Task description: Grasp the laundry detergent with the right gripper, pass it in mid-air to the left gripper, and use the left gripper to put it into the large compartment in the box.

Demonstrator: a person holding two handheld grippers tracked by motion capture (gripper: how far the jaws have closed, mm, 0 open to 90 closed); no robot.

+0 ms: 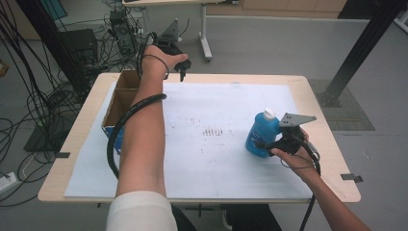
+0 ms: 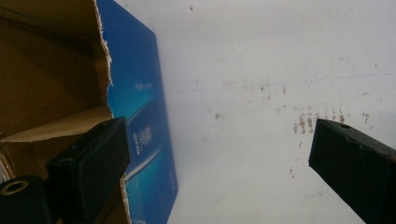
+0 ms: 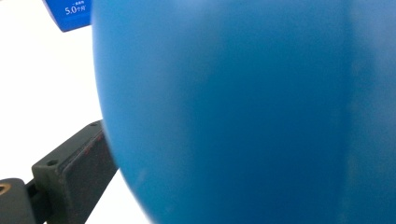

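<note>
A blue bottle [image 1: 260, 132] with a white cap stands upright on the white mat [image 1: 216, 159], right of centre. My right gripper [image 1: 267, 143] is shut on its lower body from the right. In the right gripper view the bottle [image 3: 252, 112] sits close up, with the left finger [image 3: 70, 172] against its side and the other jaw hidden behind it. My left gripper [image 1: 182, 72] hangs at the table's far edge, pointing down. Its jaws stand wide open [image 2: 219, 140] over the bare mat, holding nothing.
An open cardboard box [image 1: 120, 98] with blue outer sides [image 2: 140, 116] sits at the table's far left, just left of my left gripper. The wooden table rim [image 1: 317, 103] borders the mat. Cables and a table leg [image 1: 206, 43] lie on the floor beyond.
</note>
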